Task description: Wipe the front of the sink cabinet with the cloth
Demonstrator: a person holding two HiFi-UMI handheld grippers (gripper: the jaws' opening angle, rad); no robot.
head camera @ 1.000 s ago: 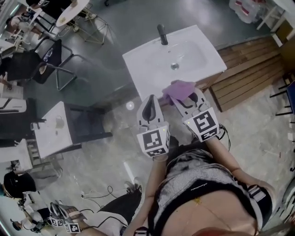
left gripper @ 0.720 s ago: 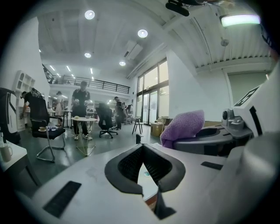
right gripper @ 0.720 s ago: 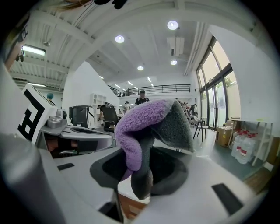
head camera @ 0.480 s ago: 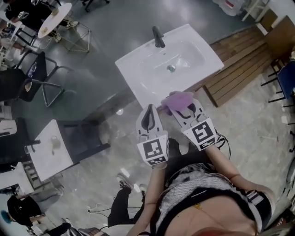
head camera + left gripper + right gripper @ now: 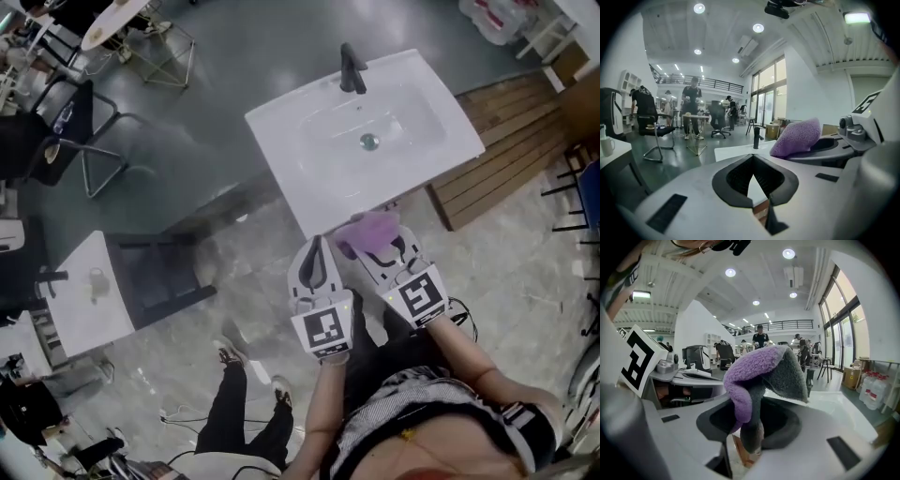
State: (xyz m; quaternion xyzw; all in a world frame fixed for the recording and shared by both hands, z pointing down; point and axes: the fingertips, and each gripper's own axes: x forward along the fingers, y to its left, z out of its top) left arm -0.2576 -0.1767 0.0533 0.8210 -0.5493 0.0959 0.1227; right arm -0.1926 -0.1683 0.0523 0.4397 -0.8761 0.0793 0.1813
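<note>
Our right gripper [image 5: 382, 246] stayed clenched on the purple cloth [image 5: 367, 231], which had dropped from over the sink's [image 5: 300, 178] rim to just below its front edge. Our left gripper [image 5: 316, 248] stayed closed and empty.

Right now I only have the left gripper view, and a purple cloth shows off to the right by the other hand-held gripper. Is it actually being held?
Observer: Yes. The right gripper view shows the right hand-held gripper with its jaws closed on the purple cloth, which bunches up above them.
Operator: Where is the cloth relative to the sink?
Observer: In the head view it sits at the front edge of the white sink top. I cannot tell whether it touches the cabinet front below.
Operator: Anything on the floor next to the cabinet?
Observer: A slatted wooden platform lies beside the sink, on the person's right.
</note>
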